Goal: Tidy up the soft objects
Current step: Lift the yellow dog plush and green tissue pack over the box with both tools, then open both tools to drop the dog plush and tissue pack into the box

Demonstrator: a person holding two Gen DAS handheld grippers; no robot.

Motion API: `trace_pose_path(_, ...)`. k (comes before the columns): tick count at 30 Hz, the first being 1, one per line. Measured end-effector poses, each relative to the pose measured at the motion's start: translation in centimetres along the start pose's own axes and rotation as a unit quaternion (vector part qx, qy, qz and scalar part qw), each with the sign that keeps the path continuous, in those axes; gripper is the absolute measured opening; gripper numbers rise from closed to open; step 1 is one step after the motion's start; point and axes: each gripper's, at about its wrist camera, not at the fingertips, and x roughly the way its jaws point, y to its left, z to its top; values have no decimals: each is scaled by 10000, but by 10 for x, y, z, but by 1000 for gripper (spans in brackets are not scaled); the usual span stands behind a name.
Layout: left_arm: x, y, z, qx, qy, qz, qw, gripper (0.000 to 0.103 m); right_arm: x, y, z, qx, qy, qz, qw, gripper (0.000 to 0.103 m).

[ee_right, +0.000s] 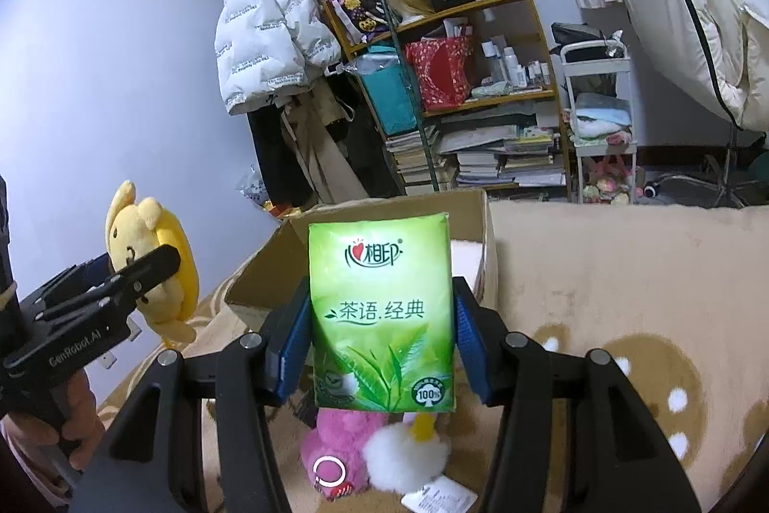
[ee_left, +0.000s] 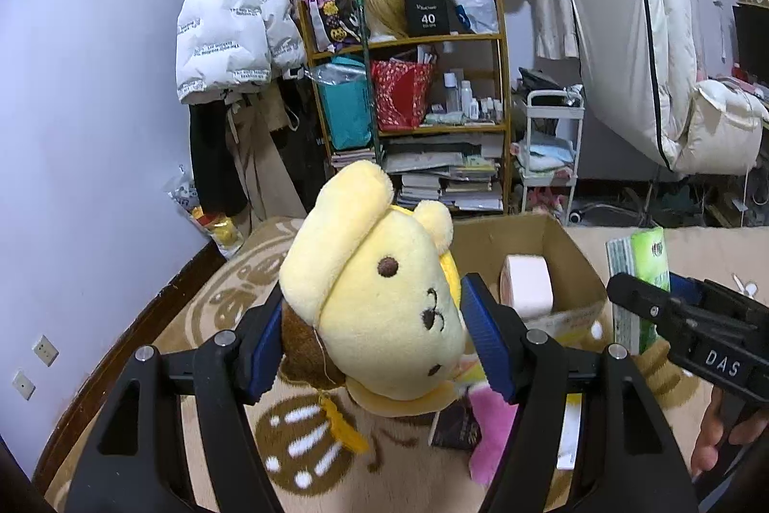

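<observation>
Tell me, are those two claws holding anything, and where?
Yes. The left claw squeezes a yellow plush toy by the sides of its head. The right claw grips a green tissue pack by its two side edges.

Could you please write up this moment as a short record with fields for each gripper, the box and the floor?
left gripper: shut on yellow plush toy, held off the rug
right gripper: shut on green tissue pack, upright
cardboard box: open, just beyond both grippers, a pink-white roll inside
rug: pink plush and white fluffy toy lying below the right gripper
</observation>
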Motion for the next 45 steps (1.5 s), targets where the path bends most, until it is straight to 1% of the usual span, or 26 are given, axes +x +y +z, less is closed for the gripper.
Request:
trace_pose_path(4, 6, 3, 8, -19, -96, 3, 10000, 67, 8, 5, 9, -150, -83, -28, 9999, 57)
trace_pose_path(7, 12, 7, 13, -63, -129, -19, 9999, 67, 18, 8, 14, -215, 46, -123, 9997, 57)
trace_pose_path(12, 22, 10, 18, -105, -169, -18, 9998, 67, 31, 13, 17, -324, 115, -91, 9994, 57)
trace_pose_path(16, 33, 12, 19, -184, -128, -91, 9997, 67, 36, 17, 23, -453, 41, -50, 9990, 57)
trace_pose_path(20, 43, 10, 19, -148, -101, -101, 9998, 67, 41, 18, 30, -498, -62, -28, 9987, 57)
trace_pose_path(28, 62, 12, 18, -269, -6, -185, 9995, 67, 52, 9, 36, -441, -128, -93, 9989, 57)
trace_pose_path(34, 78, 17, 16, -386, 138, -222, 9989, 67, 66, -2, 34, -285, 16, -108, 9995, 57)
trace_pose_path(38, 90, 21, 12, -453, 320, -284, 9981, 68, 74, -6, 31, -201, 132, -57, 9997, 57)
trace_pose_path(41, 96, 23, 10, -519, 405, -344, 9972, 68, 80, -10, 28, -114, 224, 14, 9997, 57)
trace_pose_path(45, 101, 21, 8, -522, 467, -389, 9968, 68, 87, -12, 27, -125, 316, -8, 9994, 58)
